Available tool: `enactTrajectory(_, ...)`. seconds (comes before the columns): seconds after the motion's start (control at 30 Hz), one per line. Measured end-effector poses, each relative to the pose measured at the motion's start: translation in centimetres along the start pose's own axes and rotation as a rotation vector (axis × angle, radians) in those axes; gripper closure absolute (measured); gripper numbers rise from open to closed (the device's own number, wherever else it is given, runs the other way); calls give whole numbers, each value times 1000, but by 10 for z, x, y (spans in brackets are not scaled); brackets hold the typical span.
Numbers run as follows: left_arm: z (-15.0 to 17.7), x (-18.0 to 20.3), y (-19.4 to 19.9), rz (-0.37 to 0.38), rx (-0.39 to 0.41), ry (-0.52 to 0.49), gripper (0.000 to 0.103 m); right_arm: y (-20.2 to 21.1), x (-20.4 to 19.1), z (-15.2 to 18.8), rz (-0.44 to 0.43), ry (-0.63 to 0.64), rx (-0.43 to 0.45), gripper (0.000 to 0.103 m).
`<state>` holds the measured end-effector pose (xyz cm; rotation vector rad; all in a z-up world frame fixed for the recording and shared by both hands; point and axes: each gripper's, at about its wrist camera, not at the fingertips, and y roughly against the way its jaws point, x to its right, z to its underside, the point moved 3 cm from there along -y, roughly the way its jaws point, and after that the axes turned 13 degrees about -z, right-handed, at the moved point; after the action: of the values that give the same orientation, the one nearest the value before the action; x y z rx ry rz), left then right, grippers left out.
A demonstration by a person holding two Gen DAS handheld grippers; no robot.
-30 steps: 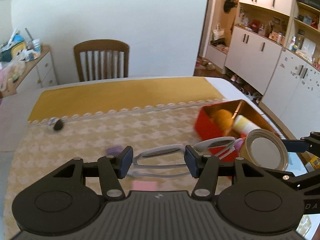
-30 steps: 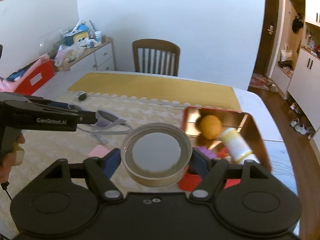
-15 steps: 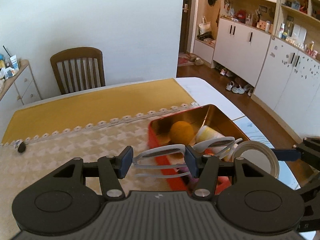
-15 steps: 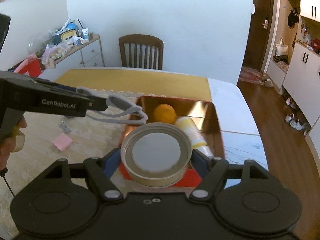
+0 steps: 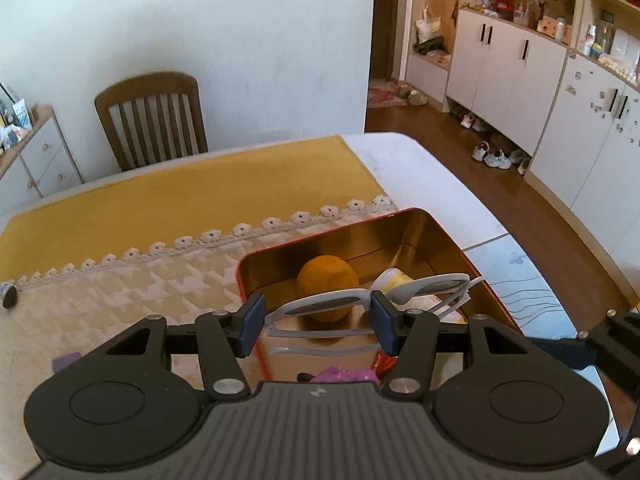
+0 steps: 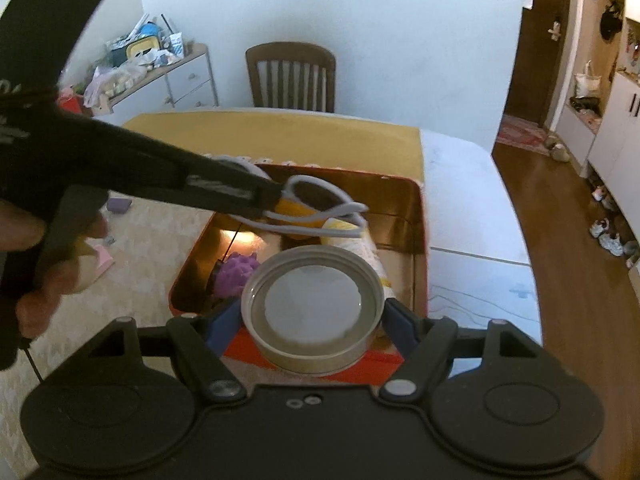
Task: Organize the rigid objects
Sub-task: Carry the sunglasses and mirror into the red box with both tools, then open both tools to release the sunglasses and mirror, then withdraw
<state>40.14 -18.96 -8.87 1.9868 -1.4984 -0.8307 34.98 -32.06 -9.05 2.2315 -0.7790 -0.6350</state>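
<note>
the tin (image 5: 420, 216) sits on the desk (image 5: 432, 168) toward its right side, partly on the mat (image 5: 168, 280). inside it: an orange (image 5: 326, 280) near the far wall, a bottle (image 6: 370, 254) lying to its right, and a bumpy toy (image 6: 236, 270) in the near left corner. the left tongs (image 5: 318, 322) hold glasses (image 5: 360, 300) over the tin, above the orange. the right tongs (image 6: 312, 320) hold a lid (image 6: 312, 304) over the tin's near edge, right of the toy. left of the tin, a block (image 6: 119, 205) and a note (image 6: 105, 259) lie on the mat. a chair (image 5: 154, 120) stands behind the desk, a dresser (image 5: 30, 152) further left.
</note>
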Motion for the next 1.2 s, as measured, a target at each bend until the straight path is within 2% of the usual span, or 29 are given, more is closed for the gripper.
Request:
enactTrajectory(0.3,1,14,-25,-26,-53,-1,48,-17,8,-3,-47,12,-33,28)
enactTrajectory(0.57,0,22,-38,-14,-88,10,48,-22,17,-2,-67,17,-43,28)
enactTrajectory(0.73,2,31,-46,-21,-109,-24,50,-20,21,-1,-84,-2,-42,28)
enactTrajectory(0.97,7,36,-54,-24,-150,-28,51,-16,22,-1,-83,-6,-31,27)
enactTrajectory(1.2,8,35,-52,-24,-157,-27,50,-7,19,2,-83,-15,-15,26)
